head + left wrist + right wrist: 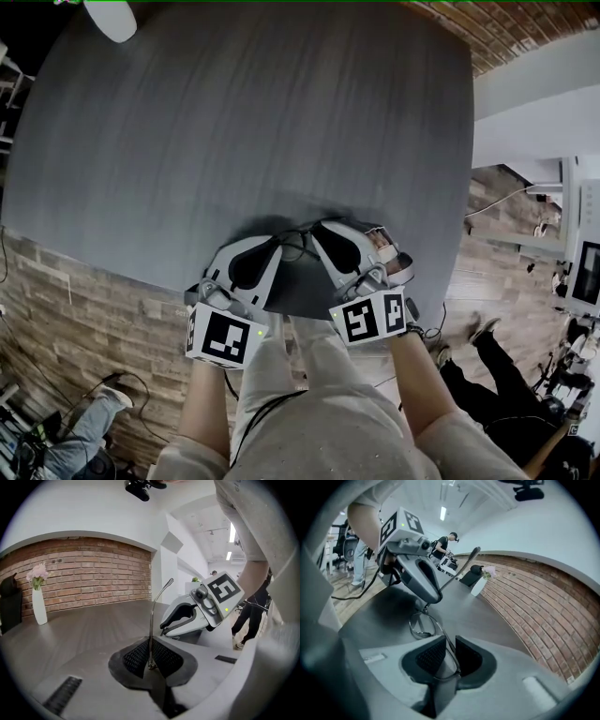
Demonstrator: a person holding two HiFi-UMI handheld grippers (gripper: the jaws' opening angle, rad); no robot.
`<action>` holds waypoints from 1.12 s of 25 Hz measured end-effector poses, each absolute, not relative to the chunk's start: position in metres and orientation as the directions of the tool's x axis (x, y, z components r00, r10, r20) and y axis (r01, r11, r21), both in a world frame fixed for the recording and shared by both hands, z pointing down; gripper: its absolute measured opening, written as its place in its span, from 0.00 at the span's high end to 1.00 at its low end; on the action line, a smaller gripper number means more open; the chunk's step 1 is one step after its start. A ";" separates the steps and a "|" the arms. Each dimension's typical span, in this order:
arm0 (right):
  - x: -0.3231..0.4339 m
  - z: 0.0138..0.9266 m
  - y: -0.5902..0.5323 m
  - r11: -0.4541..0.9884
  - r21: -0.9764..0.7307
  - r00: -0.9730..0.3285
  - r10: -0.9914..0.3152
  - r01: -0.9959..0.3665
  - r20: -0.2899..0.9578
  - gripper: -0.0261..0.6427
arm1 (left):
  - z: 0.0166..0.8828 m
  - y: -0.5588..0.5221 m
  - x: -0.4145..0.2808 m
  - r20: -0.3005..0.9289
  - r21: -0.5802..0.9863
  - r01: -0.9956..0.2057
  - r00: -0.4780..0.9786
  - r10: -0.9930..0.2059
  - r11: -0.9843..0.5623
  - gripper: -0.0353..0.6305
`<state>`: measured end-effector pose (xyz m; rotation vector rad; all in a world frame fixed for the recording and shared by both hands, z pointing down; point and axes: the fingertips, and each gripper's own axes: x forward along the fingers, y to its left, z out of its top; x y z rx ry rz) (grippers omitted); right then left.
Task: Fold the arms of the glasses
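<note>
**A:** Glasses (298, 246), where?

**B:** At the near edge of the surface (244, 122), between both claws, close to the person's lap. Can't tell if they touch the top.

**A:** Left claw (151, 660)?

**B:** Pads pressed together on one thin metal arm (151, 620) of the glasses. The arm sticks straight up out of the pads and its tip is curved.

**A:** Right claw (447, 656)?

**B:** Pads stand apart. One lens rim (451, 660) runs through the gap and isn't squeezed. The other lens (423, 624) sits just beyond, under the left claw's nose.

**A:** Surface?

**B:** Dark grey with a wood-grain look and a rounded outline. A white vase (38, 603) with pink flowers stands at the far edge.

**A:** Room?

**B:** Red brick wall (93, 573) behind the vase. The other walls and the ceiling are white, with strip lights (231, 532). Wood-plank floor (66, 300), with cables (122, 380) lying on it. Another person (443, 545) stands at the back beside some equipment. Someone's legs (487, 370) show on the floor in the head view, lower right.
</note>
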<state>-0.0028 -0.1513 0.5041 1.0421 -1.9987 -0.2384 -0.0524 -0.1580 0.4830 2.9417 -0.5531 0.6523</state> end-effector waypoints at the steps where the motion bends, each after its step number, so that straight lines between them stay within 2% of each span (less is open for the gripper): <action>1: -0.003 0.503 -0.152 0.635 0.489 -0.303 -0.744 -0.598 0.595 0.88 | 0.485 -0.158 -0.053 0.435 -0.020 -0.354 0.839 -0.327 -0.935 0.93; 8: 0.004 0.483 -0.149 0.596 0.373 -0.362 -0.766 -0.712 0.531 0.85 | 0.493 -0.159 -0.047 0.538 -0.107 -0.281 0.790 -0.293 -0.954 0.93; 14: 0.026 0.474 -0.144 0.537 0.337 -0.324 -0.792 -0.774 0.518 0.85 | 0.498 -0.162 -0.039 0.609 -0.161 -0.232 0.741 -0.281 -0.959 0.93; 18: 0.034 0.470 -0.138 0.512 0.313 -0.313 -0.801 -0.800 0.510 0.85 | 0.503 -0.159 -0.032 0.661 -0.260 -0.148 0.693 -0.288 -0.954 0.93; 28: 0.051 0.479 -0.122 0.487 0.303 -0.281 -0.801 -0.819 0.529 0.86 | 0.510 -0.155 -0.021 0.702 -0.592 0.098 0.550 -0.452 -0.800 0.93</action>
